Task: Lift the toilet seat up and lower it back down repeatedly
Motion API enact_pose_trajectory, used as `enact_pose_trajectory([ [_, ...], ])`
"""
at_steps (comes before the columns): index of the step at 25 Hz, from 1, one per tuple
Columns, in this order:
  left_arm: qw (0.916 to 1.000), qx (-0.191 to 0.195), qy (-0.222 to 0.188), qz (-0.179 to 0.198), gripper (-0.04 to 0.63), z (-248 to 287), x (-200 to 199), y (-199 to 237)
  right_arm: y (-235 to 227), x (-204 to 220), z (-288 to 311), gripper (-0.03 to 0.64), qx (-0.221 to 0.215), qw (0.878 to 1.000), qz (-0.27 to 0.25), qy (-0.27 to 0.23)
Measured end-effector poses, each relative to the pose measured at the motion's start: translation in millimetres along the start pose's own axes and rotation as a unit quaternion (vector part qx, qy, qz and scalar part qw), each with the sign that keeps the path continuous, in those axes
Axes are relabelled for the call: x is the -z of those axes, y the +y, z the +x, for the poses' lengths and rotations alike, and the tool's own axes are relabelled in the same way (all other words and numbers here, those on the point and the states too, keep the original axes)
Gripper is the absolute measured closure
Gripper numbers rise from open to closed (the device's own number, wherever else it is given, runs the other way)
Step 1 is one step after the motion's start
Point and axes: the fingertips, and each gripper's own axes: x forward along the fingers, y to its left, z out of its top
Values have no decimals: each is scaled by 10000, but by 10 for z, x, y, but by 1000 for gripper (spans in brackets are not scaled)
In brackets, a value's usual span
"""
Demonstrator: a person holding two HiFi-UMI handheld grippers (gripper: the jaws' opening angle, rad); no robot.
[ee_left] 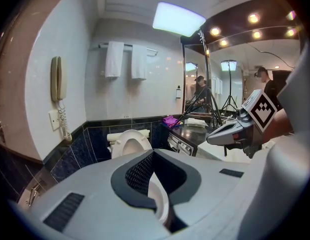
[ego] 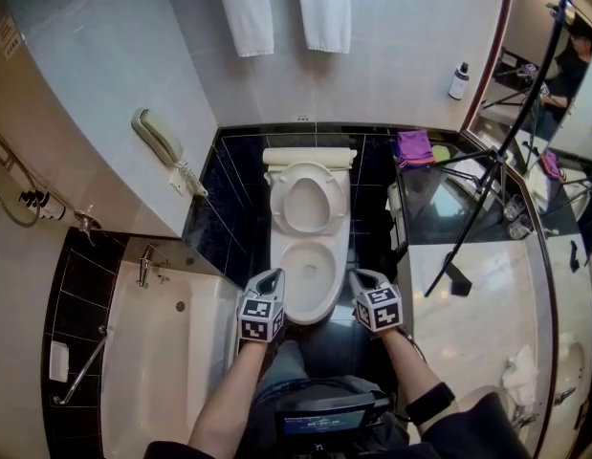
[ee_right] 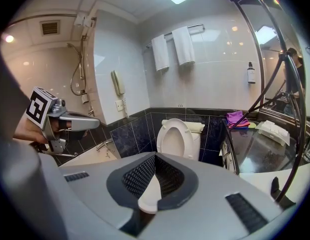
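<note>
Head view puts the white oval plastic toilet seat (ego: 308, 197) upright against the cistern (ego: 310, 157), left gripper (ego: 274, 275) and right gripper (ego: 359, 276) flanking the white bowl (ego: 308, 271) front between cream bathtub (ego: 152, 352) and marble counter (ego: 477, 295) with black tripod (ego: 486, 175); left gripper view shows jaws together on nothing, open air ahead; right gripper view the same.

1. Nothing legible anywhere, honestly.
2. The marker cubes (ego: 261, 318) only show black-and-white square patterns, no letters.
3. The small wall plaque (ego: 7, 34) and the bottle (ego: 458, 81) label are too tiny to read.
</note>
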Motion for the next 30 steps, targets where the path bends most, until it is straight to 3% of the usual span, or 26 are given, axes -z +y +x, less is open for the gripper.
enact_pose_trajectory([
  [13, 9996, 96, 240, -66, 604, 256, 122, 92, -200, -40, 205, 592, 211, 9997, -86, 125],
  [18, 9988, 253, 410, -43, 604, 572, 175, 200, -347, -191, 509, 586, 366, 9979, -462, 279],
  [30, 9968, 486, 625, -40, 604, 1623, 284, 763, -828, -874, 1865, 457, 392, 9871, -1451, 549],
])
